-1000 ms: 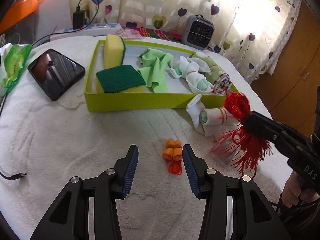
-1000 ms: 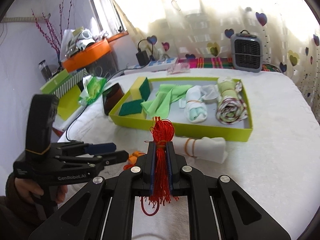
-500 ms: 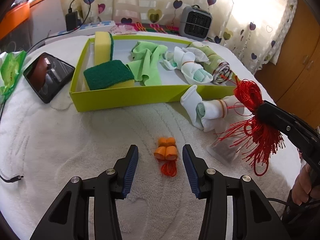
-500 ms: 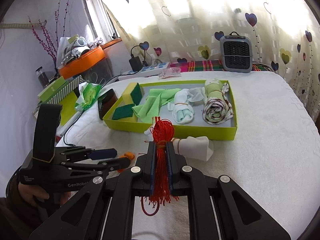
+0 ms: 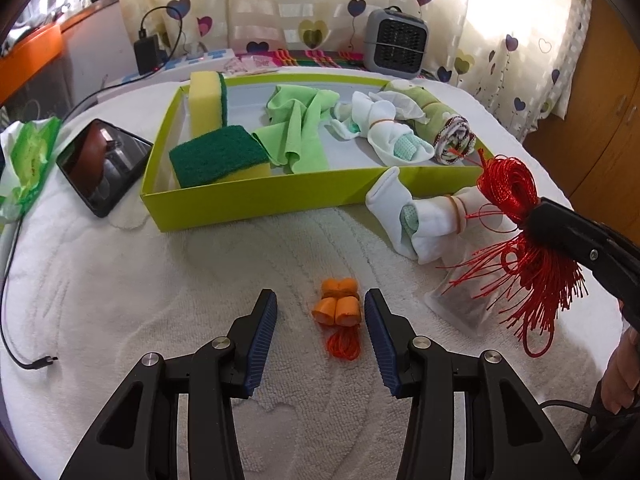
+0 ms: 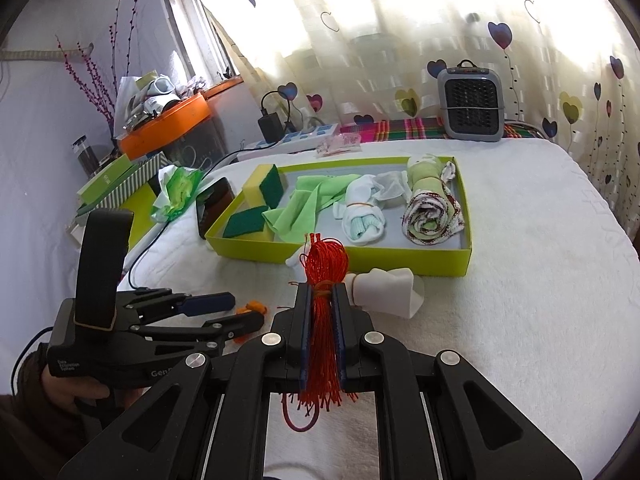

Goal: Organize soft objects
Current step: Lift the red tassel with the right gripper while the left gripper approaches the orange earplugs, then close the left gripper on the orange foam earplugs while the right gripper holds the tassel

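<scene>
Sitting on the blanket (image 5: 120, 280): the box (image 5: 256, 204) at the back, the phone (image 5: 102, 164) just left of it. Lying inside the box: sponges (image 5: 216, 158) left, cloth (image 5: 300, 128) in the middle, rolled towel (image 5: 444, 128) right. Resting before the box: sock roll (image 5: 424, 220) touching its front wall, small bundle (image 5: 338, 308) nearer.

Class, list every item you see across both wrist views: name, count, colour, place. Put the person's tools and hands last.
tray: 1, lime, on white cover
sponges: 2, yellow-green, tray's left end
cloth: 1, light green, in tray
sock bundle: 1, white, in tray
rolled towel: 1, green-patterned, tray's right end
second sock bundle: 1, white, outside tray
orange bundle: 1, between open left tool
phone: 1, black, left of tray
heater: 1, grey, behind
red tassel: 1, clamped in right tool
</scene>
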A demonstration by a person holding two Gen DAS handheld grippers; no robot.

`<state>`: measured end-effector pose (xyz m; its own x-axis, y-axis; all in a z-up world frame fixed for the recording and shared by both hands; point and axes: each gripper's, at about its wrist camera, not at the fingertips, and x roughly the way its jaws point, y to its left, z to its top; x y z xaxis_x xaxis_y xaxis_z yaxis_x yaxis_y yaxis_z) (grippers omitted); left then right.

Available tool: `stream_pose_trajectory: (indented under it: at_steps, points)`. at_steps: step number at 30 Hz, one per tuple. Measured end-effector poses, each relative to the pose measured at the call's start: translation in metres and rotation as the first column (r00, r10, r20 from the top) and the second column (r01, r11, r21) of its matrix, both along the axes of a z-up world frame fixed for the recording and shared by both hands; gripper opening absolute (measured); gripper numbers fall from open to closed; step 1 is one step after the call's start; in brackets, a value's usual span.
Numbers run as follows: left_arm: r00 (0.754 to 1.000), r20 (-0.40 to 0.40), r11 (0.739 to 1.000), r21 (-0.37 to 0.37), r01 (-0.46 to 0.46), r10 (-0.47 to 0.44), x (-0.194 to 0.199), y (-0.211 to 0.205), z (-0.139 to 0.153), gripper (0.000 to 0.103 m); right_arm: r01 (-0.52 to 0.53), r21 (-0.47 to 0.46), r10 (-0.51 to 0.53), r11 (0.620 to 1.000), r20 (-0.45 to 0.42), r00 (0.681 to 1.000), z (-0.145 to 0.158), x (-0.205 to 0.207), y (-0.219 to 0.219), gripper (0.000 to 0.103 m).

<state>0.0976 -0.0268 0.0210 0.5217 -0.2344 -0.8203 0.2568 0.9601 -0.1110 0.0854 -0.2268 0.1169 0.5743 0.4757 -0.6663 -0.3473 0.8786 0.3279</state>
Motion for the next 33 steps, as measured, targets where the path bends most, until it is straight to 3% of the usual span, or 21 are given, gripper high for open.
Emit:
stream_pose_trajectory:
  at_steps: [13,33]
  points:
    - [1.000,0.012,1.000,0.003,-0.012,0.012,-0.0008,0.0026,0.0008,0.022,-0.001,0.012,0.001,1.000,-0.006,1.000,-0.0022,-0.0012,-0.0007,0.010]
    - [0.999,0.038,1.000,-0.013,-0.020,0.021,-0.0040,0.0040,0.0073,0.022,0.000,0.013,0.000,1.000,-0.009,1.000,-0.0039,-0.0029,0.0025,0.010]
